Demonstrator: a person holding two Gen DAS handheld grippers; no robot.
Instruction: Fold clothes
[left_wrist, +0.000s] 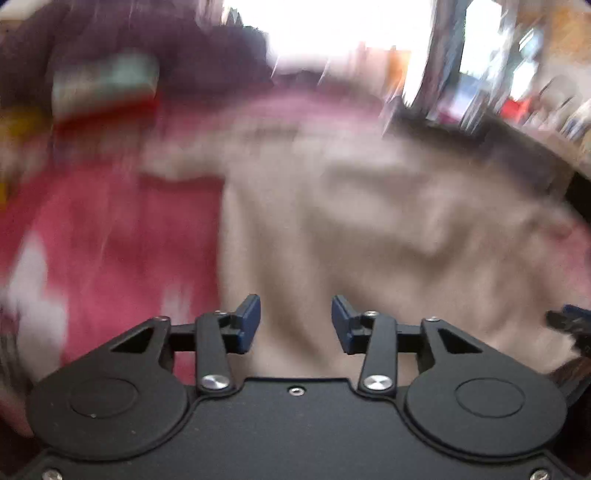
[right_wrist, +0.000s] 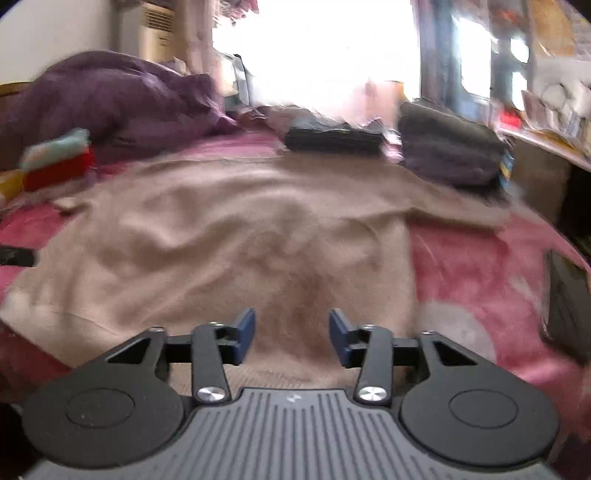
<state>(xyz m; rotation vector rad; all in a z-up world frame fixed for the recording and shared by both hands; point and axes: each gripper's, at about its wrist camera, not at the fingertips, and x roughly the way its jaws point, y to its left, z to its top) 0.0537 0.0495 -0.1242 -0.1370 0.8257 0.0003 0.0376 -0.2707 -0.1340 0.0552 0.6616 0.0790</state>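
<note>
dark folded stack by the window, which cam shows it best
The right wrist view. There the dark folded stack is fairly sharp, its layers visible, sitting on the pink bedspread beyond the beige garment. The left wrist view is heavily motion-blurred; that area is only a dark smear, so the stack cannot be made out.

A bed covered with a pink patterned blanket (right_wrist: 480, 266) carries everything. Spread flat across its middle lies a beige knitted garment (right_wrist: 229, 236), rumpled in soft folds. At the far edge sit a flat folded stack of dark clothes (right_wrist: 332, 138) and a taller folded pile of dark grey-purple clothes (right_wrist: 450, 147). A heaped purple blanket (right_wrist: 110, 96) lies far left, a red and mint folded bundle (right_wrist: 55, 158) beside it.
</note>
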